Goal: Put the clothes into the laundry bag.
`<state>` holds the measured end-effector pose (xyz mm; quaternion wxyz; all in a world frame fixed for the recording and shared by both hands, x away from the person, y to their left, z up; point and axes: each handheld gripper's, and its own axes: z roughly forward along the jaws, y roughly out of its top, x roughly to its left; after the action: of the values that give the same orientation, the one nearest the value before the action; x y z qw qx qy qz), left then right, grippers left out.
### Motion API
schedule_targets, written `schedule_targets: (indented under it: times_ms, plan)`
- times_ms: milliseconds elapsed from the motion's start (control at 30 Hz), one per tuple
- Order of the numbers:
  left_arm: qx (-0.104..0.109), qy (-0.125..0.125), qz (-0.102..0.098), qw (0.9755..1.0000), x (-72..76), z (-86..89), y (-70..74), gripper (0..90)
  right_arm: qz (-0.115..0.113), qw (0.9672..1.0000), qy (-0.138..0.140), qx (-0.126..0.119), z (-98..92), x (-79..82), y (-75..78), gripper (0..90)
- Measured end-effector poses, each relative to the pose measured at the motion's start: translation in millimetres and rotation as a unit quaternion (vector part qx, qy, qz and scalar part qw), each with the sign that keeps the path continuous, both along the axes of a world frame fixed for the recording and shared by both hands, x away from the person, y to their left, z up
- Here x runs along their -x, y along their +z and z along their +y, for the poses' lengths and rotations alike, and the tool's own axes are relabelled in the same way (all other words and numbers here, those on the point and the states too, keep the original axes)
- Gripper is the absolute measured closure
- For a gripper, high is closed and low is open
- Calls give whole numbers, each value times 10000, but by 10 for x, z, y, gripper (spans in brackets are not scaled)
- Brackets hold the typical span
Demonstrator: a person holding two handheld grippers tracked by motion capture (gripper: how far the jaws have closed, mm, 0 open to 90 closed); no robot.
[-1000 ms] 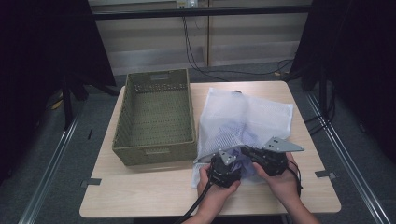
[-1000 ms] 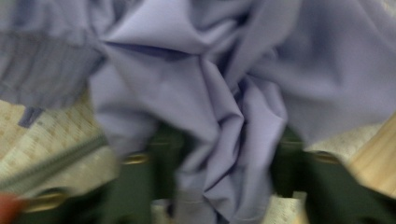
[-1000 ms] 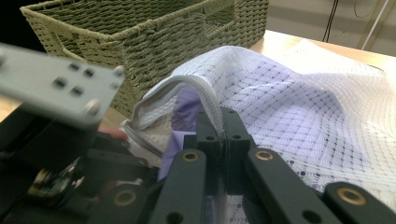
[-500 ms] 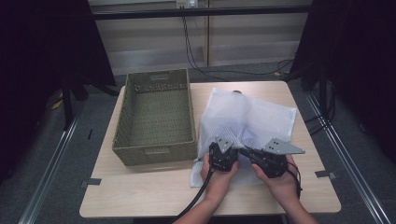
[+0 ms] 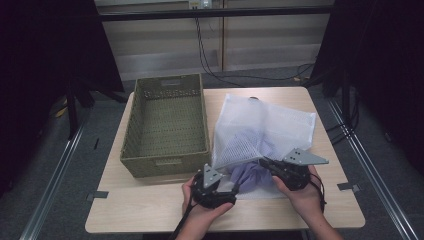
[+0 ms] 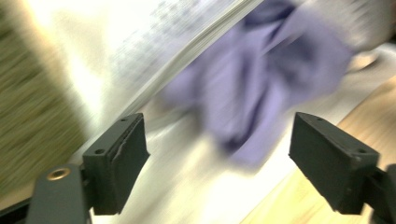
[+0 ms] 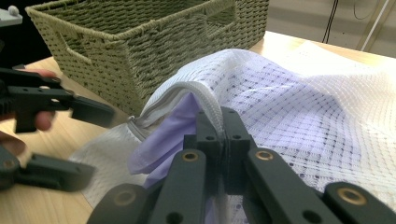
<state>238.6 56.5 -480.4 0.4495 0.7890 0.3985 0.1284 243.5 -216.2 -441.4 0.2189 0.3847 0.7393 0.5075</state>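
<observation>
— Where's the purple cloth [image 5: 248, 176] right now?

— At the near edge of the table [image 5: 150, 210], poking out of the open mouth of the white mesh bag [image 5: 280, 125]. Most of it looks to be still inside; a fold spills toward the person.

— Who has the bag?

— The right gripper [image 7: 219, 128]. Its jaws are pressed together on the zipper rim of the bag, holding that edge lifted so the mouth gapes.

— And the left gripper [image 5: 226, 184]?

— Jaws wide apart, gripping nothing. In the left gripper view the cloth sits between and beyond them, blurred.

— What changed in the last second?

— The left gripper was up beside the right one at the bag's mouth. It has since dropped back toward the near edge and turned to the right, so its open jaws now face the cloth. The right hand has barely shifted, and the bag's rim has stayed lifted.

— Meaning?

— I'd judge the opening is done and the left is lining up to pinch the cloth and draw it out. The woven basket [image 5: 167, 125], empty on the left just beside the bag, seems the likely place for it.
</observation>
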Motion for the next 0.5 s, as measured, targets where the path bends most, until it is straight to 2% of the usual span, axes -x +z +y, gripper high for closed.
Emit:
schedule_targets:
  times_ms: [67, 100, 133, 200, 267, 333, 367, 400, 467, 500]
  plan:
    - [-171, 163, 207, 9995, -20, 128, -47, 163, 30, 10000, -2, -13, -4, 3, -2, 886]
    - [-171, 242, 314, 9991, -28, 177, -79, 168, 40, 10000, -16, -26, -10, 4, -3, 886]
    - [-252, 199, 393, 9987, -36, 226, -111, 175, 35, 10000, 6, -12, -17, 3, -8, 886]
    - [-350, 269, 445, 9980, -35, 234, -168, 205, 58, 10000, 26, -19, -25, 0, -20, 886]
    - [-404, 200, 529, 9976, -46, 211, -192, 256, 78, 10000, 34, -6, -16, -1, -32, 886]
    - [-442, 157, 523, 9975, -41, 145, -207, 320, 84, 9999, 117, 16, -3, 2, -38, 885]
    - [-468, 51, 506, 9976, -42, 125, -211, 341, 81, 9999, 142, 22, 7, 7, -39, 885]
    - [-403, 49, 482, 9980, -34, 90, -218, 369, 84, 9998, 192, 32, 15, 12, -39, 884]
    - [-668, -205, 402, 9967, -30, 63, -205, 452, 94, 9996, 271, 43, 30, 24, -32, 883]
    - [-545, -180, 373, 9977, -21, 26, -215, 515, 112, 9994, 320, 23, 39, 29, -25, 883]
